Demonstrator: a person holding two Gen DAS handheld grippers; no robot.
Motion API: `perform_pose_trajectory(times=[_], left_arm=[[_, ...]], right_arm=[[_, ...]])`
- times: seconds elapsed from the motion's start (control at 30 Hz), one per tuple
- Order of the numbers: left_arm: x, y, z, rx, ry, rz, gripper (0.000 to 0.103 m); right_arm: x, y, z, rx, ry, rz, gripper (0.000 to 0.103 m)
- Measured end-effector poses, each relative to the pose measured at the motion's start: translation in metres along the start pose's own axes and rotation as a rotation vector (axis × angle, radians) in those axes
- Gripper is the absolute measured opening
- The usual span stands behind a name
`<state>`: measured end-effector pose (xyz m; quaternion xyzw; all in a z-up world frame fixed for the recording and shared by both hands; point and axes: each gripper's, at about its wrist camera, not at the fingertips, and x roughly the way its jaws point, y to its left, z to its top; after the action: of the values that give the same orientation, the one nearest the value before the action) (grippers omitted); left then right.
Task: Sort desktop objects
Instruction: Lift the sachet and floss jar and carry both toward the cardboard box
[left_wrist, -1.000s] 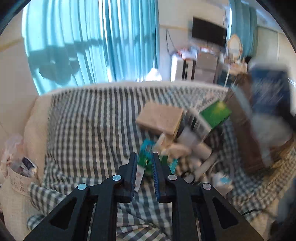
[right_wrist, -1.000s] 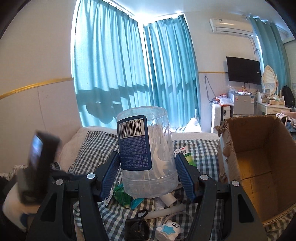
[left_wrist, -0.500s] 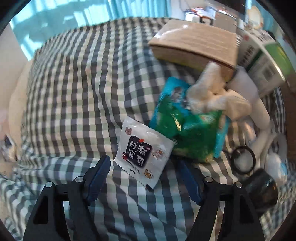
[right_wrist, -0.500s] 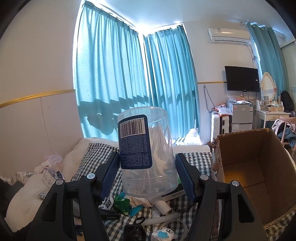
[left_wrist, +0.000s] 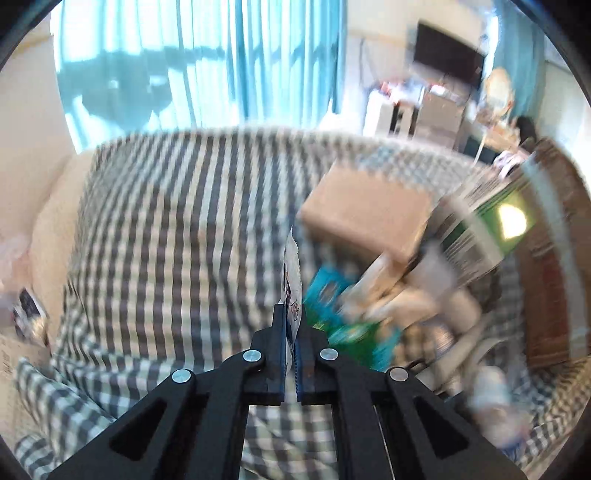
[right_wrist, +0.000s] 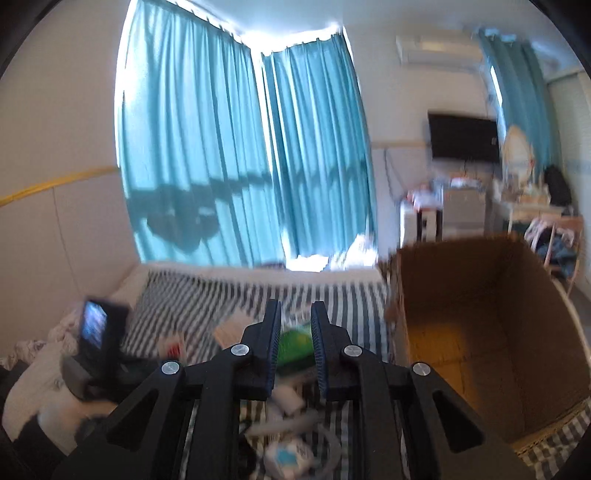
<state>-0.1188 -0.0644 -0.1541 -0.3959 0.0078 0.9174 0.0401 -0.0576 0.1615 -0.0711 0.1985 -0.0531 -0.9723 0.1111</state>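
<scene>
My left gripper (left_wrist: 294, 314) is shut on a small white snack packet (left_wrist: 291, 273), held edge-on above the checked cloth (left_wrist: 166, 240). Beyond it lies a blurred pile: a green and teal bag (left_wrist: 343, 317), a flat brown box (left_wrist: 365, 214) and a green and white carton (left_wrist: 480, 229). My right gripper (right_wrist: 295, 314) is empty, its jaws a narrow gap apart, above the pile with the green bag (right_wrist: 293, 343) seen between them. The open cardboard box (right_wrist: 480, 332) stands to its right.
Teal curtains (right_wrist: 240, 166) hang behind the bed. A device with a lit screen (right_wrist: 98, 328) shows at the left of the right wrist view. White items and a cable (right_wrist: 291, 443) lie below the right gripper. The view is motion-blurred.
My left gripper closed on the white snack packet and lifted it off the cloth. The clear jar that my right gripper held is gone from it, and the jaws have narrowed.
</scene>
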Motion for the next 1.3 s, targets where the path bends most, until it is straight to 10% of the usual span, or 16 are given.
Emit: perform_pose_trajectory(times=[0.1, 0.5, 0.73, 1.1, 1.3], left_arm=[[-0.036, -0.007, 0.023, 0.005, -0.08, -0.061, 0.003], [-0.178, -0.082, 0.111, 0.192, -0.385, -0.275, 0.003], [-0.209, -0.127, 0.14, 0.222, -0.472, -0.32, 0.003], [-0.24, -0.149, 0.134, 0.245, -0.534, -0.274, 0.003], [-0.245, -0.153, 0.136, 0.229, -0.565, -0.297, 0.003]], right_arm=[[0.024, -0.008, -0.017, -0.014, 0.178, 0.061, 0.073], [0.069, 0.001, -0.112, -0.24, 0.726, 0.045, 0.073], [0.117, -0.018, -0.188, -0.161, 0.913, 0.065, 0.061], [0.01, -0.023, -0.067, -0.073, 0.448, 0.166, 0.06], [-0.071, -0.051, 0.0, 0.003, 0.074, -0.043, 0.06]])
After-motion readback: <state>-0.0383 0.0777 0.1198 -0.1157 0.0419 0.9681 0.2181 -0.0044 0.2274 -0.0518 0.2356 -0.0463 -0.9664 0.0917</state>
